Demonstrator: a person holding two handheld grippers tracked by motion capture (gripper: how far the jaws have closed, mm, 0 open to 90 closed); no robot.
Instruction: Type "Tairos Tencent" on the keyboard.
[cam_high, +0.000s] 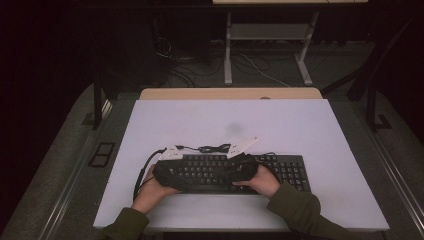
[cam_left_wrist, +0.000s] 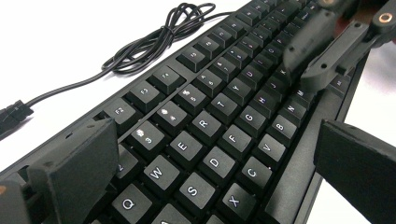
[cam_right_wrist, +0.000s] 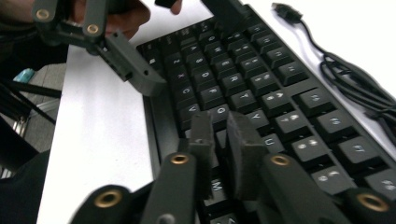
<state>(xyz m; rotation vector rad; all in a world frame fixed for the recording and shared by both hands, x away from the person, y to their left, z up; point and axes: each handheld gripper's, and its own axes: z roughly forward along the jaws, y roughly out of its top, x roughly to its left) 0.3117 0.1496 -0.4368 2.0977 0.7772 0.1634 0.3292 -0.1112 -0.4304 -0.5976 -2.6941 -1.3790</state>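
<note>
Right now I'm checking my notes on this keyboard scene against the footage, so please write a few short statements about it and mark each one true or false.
1. The keyboard is black. True.
2. The left tool is shut tight. False: its jaws stand wide apart, one at each long edge of the keyboard.
3. The right tool has its jaws close together above the keys. True.
4. The cable lies coiled on top of the keys. False: it lies bundled on the white table beyond the keyboard.
5. The person's hands rest on a wooden floor. False: both are at the keyboard on the table.
</note>
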